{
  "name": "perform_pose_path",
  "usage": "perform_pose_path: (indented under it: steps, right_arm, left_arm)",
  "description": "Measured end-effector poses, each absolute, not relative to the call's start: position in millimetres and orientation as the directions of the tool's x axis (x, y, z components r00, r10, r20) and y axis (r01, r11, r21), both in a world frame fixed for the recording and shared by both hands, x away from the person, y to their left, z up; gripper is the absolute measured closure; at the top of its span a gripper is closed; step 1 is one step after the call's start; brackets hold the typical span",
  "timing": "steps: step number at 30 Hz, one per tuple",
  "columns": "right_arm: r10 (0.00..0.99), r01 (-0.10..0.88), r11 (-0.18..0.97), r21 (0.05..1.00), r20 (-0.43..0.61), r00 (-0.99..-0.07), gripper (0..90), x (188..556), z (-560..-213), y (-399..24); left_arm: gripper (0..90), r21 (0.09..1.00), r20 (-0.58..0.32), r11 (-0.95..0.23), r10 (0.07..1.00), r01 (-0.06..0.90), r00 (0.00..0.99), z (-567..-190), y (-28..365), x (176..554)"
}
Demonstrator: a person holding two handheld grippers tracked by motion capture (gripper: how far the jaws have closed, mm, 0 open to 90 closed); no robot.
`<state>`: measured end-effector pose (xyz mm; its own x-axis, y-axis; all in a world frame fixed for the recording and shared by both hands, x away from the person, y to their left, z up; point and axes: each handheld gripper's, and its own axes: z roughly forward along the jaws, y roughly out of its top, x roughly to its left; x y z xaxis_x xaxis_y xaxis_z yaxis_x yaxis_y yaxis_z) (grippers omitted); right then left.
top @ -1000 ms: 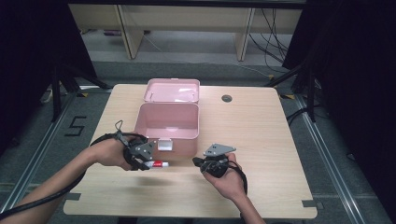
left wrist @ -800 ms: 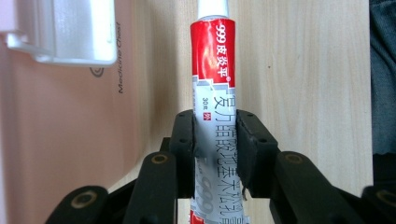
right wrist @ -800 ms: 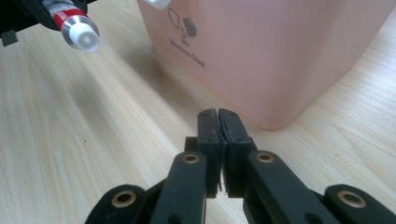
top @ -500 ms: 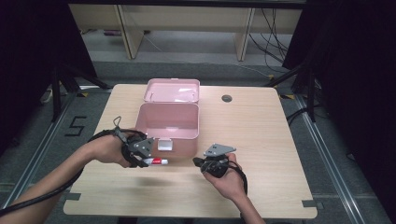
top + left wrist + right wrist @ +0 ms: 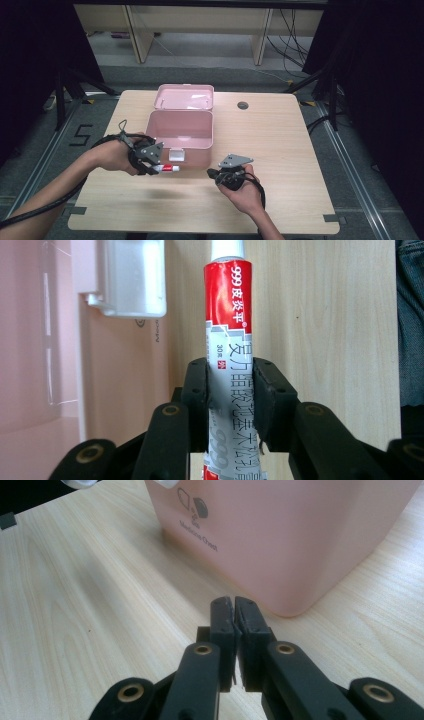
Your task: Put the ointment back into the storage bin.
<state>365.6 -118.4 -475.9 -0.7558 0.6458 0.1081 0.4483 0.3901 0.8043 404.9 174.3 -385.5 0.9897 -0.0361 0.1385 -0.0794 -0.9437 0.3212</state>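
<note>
Table (image 5: 280, 150): pale wood-grain top, matt, smooth.
Box (image 5: 180, 131): pink plastic, smooth, soft sheen; printed marks on its wall.
Latch (image 5: 132, 277): white plastic, glossy.
Tube (image 5: 229, 315): red, white and grey printed skin, glossy, slightly creased near the pads.
Left gripper (image 5: 230, 390): black plastic jaws, matt; brass-coloured rivets.
Right gripper (image 5: 234, 611): matt black jaws, same brass-coloured rivets; grey plate on top looked metal.

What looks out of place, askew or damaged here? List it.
Nothing looks spilled or broken. The pink box stands square on the table with its lid swung open behind it. The left tool clamps a red-and-white tube, slightly crumpled at its lower end. The right tool is shut and holds nothing.
</note>
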Motion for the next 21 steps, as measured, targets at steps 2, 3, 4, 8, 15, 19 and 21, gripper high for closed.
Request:
perform_pose_path:
  steps: [2,3,4,8,15,19,21]
  right_arm:
    - [0.648,0.458,0.385,0.801,0.118,-0.752,88.0,365.0,-475.9,-118.2]
    - [0.646,0.453,0.388,0.803,0.114,-0.755,88.0,365.4,-476.0,-118.3]
    - [0.646,0.453,0.388,0.803,0.114,-0.755,88.0,365.4,-476.1,-118.3]
    - [0.644,0.438,0.396,0.808,0.096,-0.759,87.9,366.5,-477.1,-118.8]
    - [0.647,0.444,0.393,0.805,0.102,-0.756,88.0,366.3,-476.8,-118.7]
    - [0.646,0.451,0.385,0.805,0.114,-0.755,88.0,366.0,-477.1,-118.6]
    - [0.648,0.451,0.392,0.802,0.107,-0.754,88.0,365.7,-476.6,-119.0]
  left_arm:
    - [69.7,0.321,0.139,-0.944,-0.035,-0.078,0.99,-384.0,174.4,405.8]
    - [69.7,0.321,0.14,-0.944,-0.035,-0.079,0.99,-383.0,174.5,406.6]
    - [69.7,0.319,0.14,-0.944,-0.036,-0.08,0.989,-382.3,174.5,407.2]
    - [69.7,0.319,0.145,-0.944,-0.036,-0.081,0.989,-379.6,174.7,409.5]
    - [69.7,0.318,0.152,-0.944,-0.039,-0.087,0.988,-373.8,173.4,411.3]
    - [69.7,0.318,0.16,-0.944,-0.04,-0.09,0.986,-370.4,172.8,413.1]
    - [69.7,0.318,0.162,-0.944,-0.038,-0.089,0.986,-368.5,172.3,414.0]
